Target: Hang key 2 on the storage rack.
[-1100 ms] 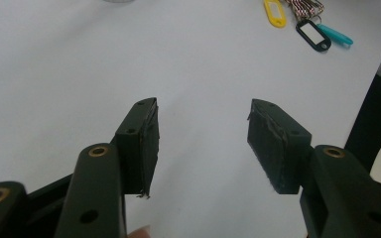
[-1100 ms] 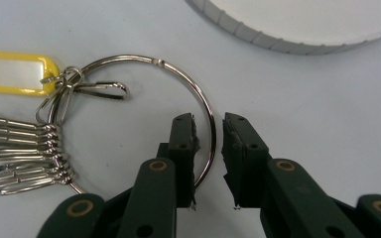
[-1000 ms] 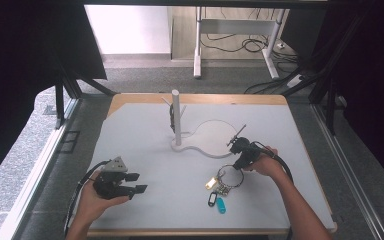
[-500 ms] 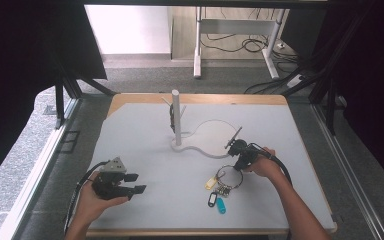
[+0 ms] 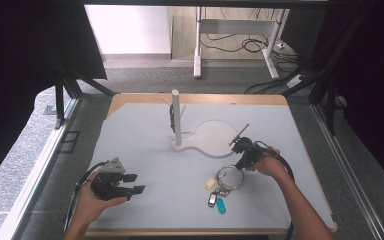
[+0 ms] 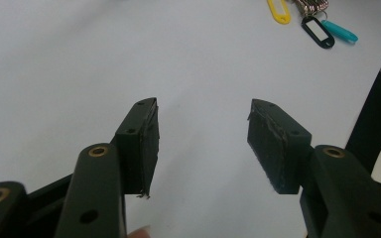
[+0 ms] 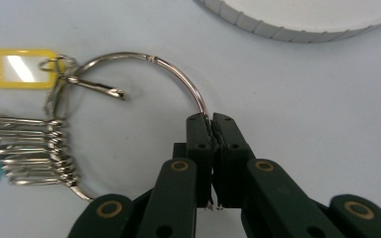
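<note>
At about eight o'clock on the grey table (image 5: 145, 150) we see the left gripper (image 5: 139, 183) held in the left hand (image 5: 96, 202), its two jaws standing wide apart with only bare tabletop between them; its own camera confirms the two pads (image 6: 151, 144) clear of everything.

Near the middle, toward twelve o'clock, stands one white post (image 5: 176, 117) on one flat white base plate (image 5: 212, 138), with a dark item hanging on the post that we cannot make out.

Toward four o'clock lies the one large key ring (image 5: 230, 176). On it we count three coloured tags: one yellow tag (image 5: 210, 183), one black tag (image 5: 212, 199) and one teal tag (image 5: 221, 205), plus a cluster of small metal clips (image 7: 39, 153) too bunched to count surely.

At three o'clock the right gripper (image 5: 239, 165), in the right hand (image 5: 267, 165), has just closed its jaws, and they now pinch the wire of the key ring at its right side. The base plate's rim lies just beyond it at twelve o'clock.
</note>
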The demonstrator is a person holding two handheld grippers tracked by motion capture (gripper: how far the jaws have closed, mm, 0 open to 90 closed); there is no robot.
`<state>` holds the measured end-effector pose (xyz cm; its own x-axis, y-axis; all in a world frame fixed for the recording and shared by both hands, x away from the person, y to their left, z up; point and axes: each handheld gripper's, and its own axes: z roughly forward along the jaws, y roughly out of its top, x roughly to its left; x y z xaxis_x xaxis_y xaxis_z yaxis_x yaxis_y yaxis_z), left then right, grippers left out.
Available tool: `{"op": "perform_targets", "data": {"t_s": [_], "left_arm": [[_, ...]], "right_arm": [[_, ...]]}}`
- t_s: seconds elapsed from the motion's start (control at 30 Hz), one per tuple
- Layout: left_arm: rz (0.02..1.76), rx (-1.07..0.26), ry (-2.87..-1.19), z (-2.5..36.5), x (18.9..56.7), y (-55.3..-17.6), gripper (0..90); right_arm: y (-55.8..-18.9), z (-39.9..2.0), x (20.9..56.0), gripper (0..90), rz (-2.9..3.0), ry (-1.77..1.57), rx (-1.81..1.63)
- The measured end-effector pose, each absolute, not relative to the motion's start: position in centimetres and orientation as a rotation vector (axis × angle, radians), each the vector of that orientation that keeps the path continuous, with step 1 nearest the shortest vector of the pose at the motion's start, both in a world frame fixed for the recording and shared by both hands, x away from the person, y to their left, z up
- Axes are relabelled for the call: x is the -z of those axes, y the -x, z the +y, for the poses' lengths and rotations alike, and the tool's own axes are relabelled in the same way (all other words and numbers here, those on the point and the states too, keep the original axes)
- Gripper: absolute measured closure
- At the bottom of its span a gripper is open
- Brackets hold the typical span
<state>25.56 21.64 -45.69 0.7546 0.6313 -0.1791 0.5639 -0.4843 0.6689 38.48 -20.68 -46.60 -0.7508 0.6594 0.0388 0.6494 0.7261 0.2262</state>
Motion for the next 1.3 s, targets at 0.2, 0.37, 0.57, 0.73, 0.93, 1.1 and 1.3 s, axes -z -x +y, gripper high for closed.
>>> {"op": "perform_targets", "data": {"t_s": [0.2,0.37,0.57,0.73,0.93,1.1,1.3], "left_arm": [[0.891,-0.117,-2.206,21.6,45.6,-25.4,46.5],[0.891,-0.115,-2.202,21.7,45.6,-25.4,46.5],[0.889,-0.11,-2.199,21.7,45.6,-25.3,46.5],[0.889,-0.11,-2.196,21.7,45.6,-25.3,46.5],[0.885,-0.111,-2.198,21.8,45.6,-25.2,46.4],[0.884,-0.11,-2.199,21.8,45.6,-25.2,46.5],[0.875,-0.127,-2.198,21.8,45.3,-25.0,46.5]], "right_arm": [[-37.7,-21.7,45.0,87.0,2.876,-1.09,-0.412],[-36.8,-22.1,43.5,86.8,2.898,-1.051,-0.459],[-35.7,-22.1,42.3,86.6,2.93,-1.034,-0.513],[-35.2,-21.9,41.8,86.0,2.951,-1.001,-0.529],[-34.5,-21.2,41.9,83.8,3.013,-0.961,-0.525],[-34.4,-20.7,42.3,83.9,3.056,-0.95,-0.488],[-34.6,-20.1,42.7,86.7,3.09,-0.994,-0.484]]}}
